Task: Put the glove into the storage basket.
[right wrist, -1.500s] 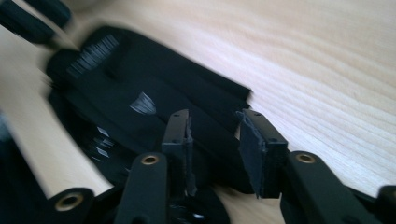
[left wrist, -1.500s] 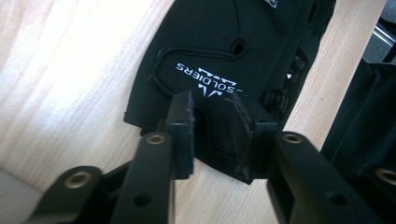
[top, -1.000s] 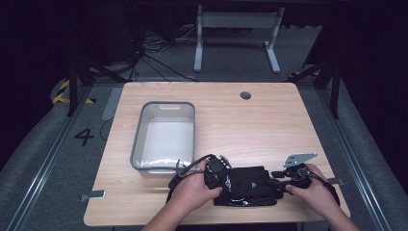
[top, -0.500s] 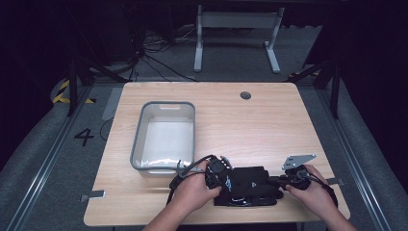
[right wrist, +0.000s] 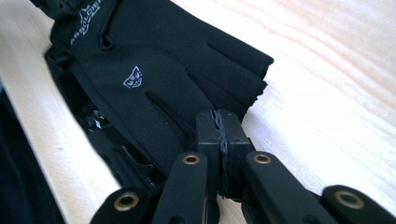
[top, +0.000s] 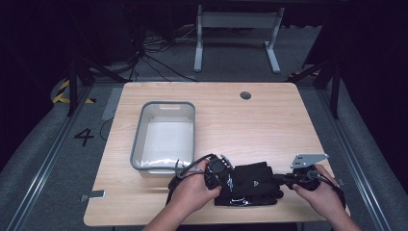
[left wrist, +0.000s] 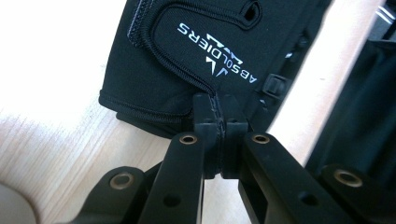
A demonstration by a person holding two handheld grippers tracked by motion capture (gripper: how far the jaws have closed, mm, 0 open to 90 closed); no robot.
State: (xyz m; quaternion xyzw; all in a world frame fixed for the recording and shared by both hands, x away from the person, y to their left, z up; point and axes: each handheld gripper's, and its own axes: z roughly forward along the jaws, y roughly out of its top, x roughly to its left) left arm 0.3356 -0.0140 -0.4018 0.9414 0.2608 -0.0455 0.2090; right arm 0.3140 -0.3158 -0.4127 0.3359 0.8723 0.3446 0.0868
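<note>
Wooden table (top: 269, 125) on a dark studio floor is carrying the scene. Black fingerless glove (top: 250, 185) is lying flat near the front edge, just right of the grey bin (top: 164, 135) and apart from it; more black gloves seem to be stacked under it, hard to tell how many. Its long axis is running left to right across the table: cuff end with the zip and white lettering (left wrist: 217, 53) is pointing toward the left gripper (left wrist: 220, 122), cut-off finger ends (right wrist: 243, 74) toward the right gripper (right wrist: 222, 133).

Both grippers have just been closing. Left jaws are standing together, pinching the cuff hem by the zip. Right jaws are also together, nipping the glove's edge at the finger end. Each hand is sitting at its own end, so neither is nearer than the other. In the high view the left hand (top: 195, 190) and right hand (top: 320, 192) are flanking the glove.

Judging by this, the next move is lifting the glove along that axis; the bin is lying up and left.
</note>
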